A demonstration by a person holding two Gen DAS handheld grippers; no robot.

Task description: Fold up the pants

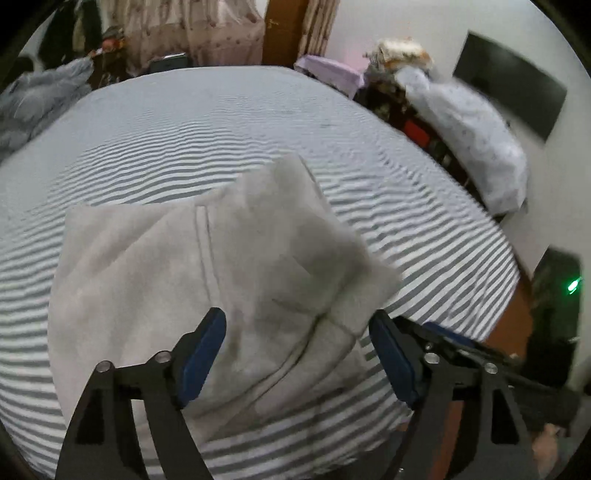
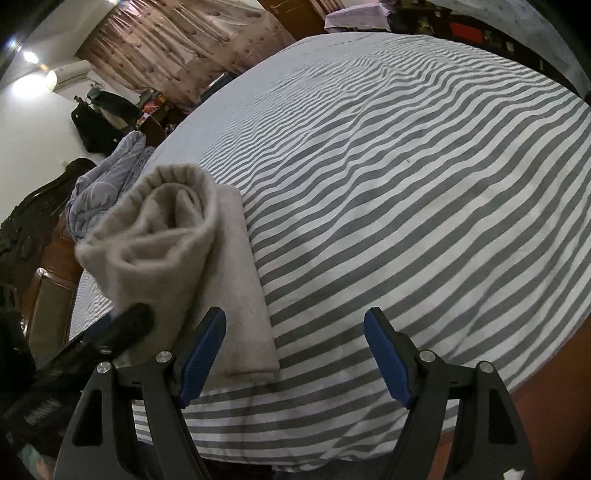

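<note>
Light grey pants lie partly folded on the striped bed near its front edge, with one end flap raised above the rest. My left gripper is open just above the pants, holding nothing. In the right wrist view the pants sit at the left, with a ribbed cuff end standing up in the air. My right gripper is open and empty over the bed sheet, to the right of the pants. The other gripper's dark finger shows beside the raised cloth.
The grey-and-white striped bed sheet covers a large bed. A crumpled blue-grey quilt lies at the far left. A patterned pillow or bedding lies on furniture at the right. Curtains hang at the back.
</note>
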